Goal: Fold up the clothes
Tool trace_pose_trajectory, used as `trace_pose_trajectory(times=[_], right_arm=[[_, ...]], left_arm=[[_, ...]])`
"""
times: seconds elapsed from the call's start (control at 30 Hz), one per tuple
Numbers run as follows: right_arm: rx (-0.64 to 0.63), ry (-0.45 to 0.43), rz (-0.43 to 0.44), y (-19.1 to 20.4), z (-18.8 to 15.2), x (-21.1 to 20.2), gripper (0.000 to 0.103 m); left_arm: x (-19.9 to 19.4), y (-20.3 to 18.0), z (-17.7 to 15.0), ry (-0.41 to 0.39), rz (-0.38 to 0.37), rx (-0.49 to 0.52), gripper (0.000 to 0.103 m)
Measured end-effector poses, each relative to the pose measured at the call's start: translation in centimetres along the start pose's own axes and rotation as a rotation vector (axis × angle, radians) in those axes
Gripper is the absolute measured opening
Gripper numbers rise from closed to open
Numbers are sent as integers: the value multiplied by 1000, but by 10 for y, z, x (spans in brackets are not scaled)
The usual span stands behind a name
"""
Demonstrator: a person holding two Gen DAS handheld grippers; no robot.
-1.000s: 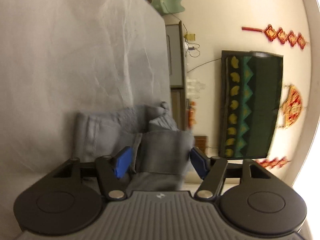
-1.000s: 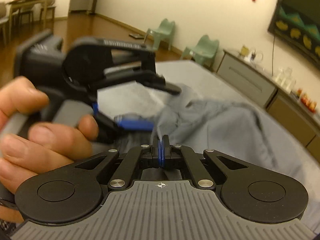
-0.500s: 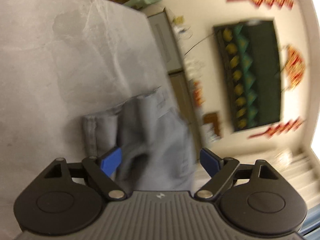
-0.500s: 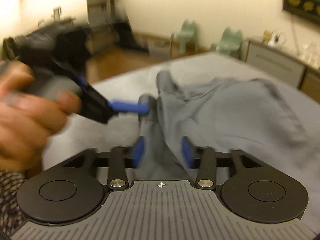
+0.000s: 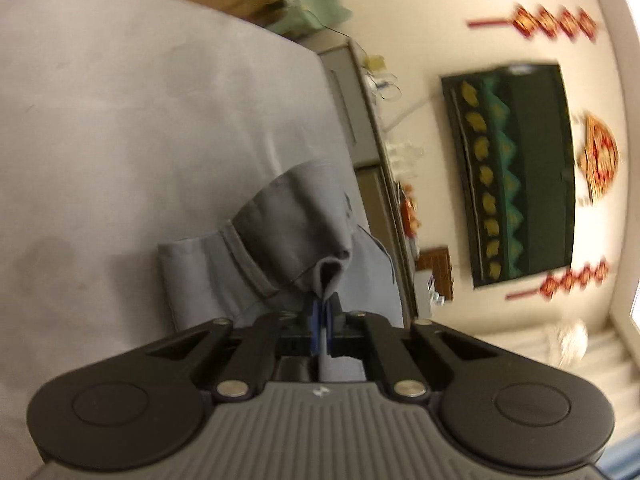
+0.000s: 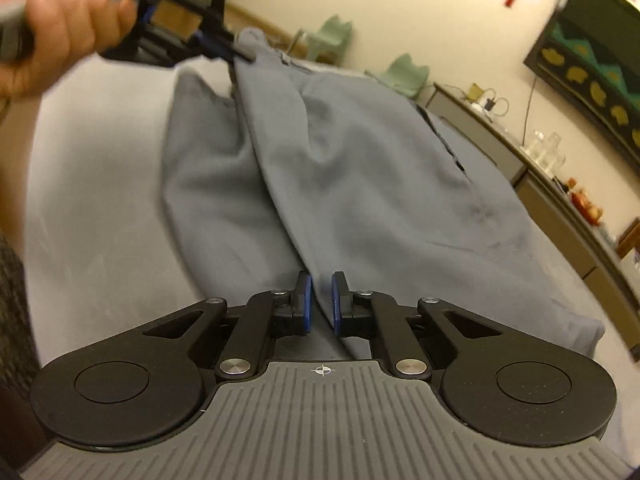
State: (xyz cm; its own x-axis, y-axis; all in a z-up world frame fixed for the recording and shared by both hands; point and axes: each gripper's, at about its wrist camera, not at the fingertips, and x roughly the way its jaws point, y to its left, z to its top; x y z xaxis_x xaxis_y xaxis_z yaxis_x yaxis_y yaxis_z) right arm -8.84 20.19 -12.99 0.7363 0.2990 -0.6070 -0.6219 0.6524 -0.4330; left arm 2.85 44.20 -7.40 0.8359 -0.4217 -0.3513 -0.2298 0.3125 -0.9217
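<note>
A grey-blue garment (image 6: 360, 168), like a pair of trousers, lies lengthwise on a light grey covered table (image 6: 92, 200). My left gripper (image 5: 322, 314) is shut on a raised fold of the garment (image 5: 296, 224) at its far end; it also shows in the right wrist view (image 6: 236, 53), held by a hand (image 6: 60, 28). My right gripper (image 6: 320, 300) is partly open at the near end, its blue pads (image 6: 305, 300) standing either side of the cloth edge with a gap.
A low cabinet (image 6: 540, 184) with jars and wires runs along the wall to the right. Green chairs (image 6: 404, 76) stand beyond the table. A dark wall hanging (image 5: 516, 176) and red ornaments hang on the wall.
My left gripper has closed on the garment's fold and lifted it. My right gripper went from shut to wide open, then narrowed around the cloth edge; the garment is now stretched out between the two.
</note>
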Motion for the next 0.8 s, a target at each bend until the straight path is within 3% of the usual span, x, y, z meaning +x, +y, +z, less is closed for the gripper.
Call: trace_pose_trajectory(times=[0.03,0.07,0.1,0.13,0.17,0.2,0.3,0.47,0.5,0.53,0.57,0.63,0.7,0.73,0.77,0.8], right_arm=[[-7,2,-9,3,0,0,37],[-8,1,-14,5,0,0,48],[-9,0,-20,7,0,-1,45],[-11,-2,-25,9,0,-2,28],[6,7,-24,9,1,-1,0],[20,-4,-34,8,3,-5,0],[18,-75,-77,6,10,-26,0],[-78,-94,-93,20,20,-13,1],[-99,-95,-96,24,22,-8,3],[-120,-97,-99,28,25,-4,23],[-141,-98,-101,32,28,1,49],[-184,-101,-106,40,33,10,67],[-234,-88,-109,48,39,25,56],[-251,-56,-99,49,45,38,19],[-216,-49,-111,40,54,43,1],[-158,-60,-137,27,63,42,0]], left_arm=[[-2,-4,-1,2,-9,10,18],[-3,-7,-1,4,-19,20,31],[-5,-11,-2,6,-28,30,39],[-3,-15,-4,12,-24,42,58],[-1,-19,-6,10,-2,55,62],[-4,-22,-10,-3,27,74,59],[-17,-30,-22,-34,-17,100,57],[-6,-34,-38,19,-52,93,57],[-4,-34,-42,30,-58,91,57],[-1,-35,-45,41,-65,90,58],[1,-36,-48,52,-71,88,59],[6,-38,-55,75,-84,85,59],[14,-32,-53,72,-63,61,59],[18,-27,-51,71,-56,44,59],[22,-25,-49,69,-54,32,60],[27,-22,-47,67,-53,21,60]])
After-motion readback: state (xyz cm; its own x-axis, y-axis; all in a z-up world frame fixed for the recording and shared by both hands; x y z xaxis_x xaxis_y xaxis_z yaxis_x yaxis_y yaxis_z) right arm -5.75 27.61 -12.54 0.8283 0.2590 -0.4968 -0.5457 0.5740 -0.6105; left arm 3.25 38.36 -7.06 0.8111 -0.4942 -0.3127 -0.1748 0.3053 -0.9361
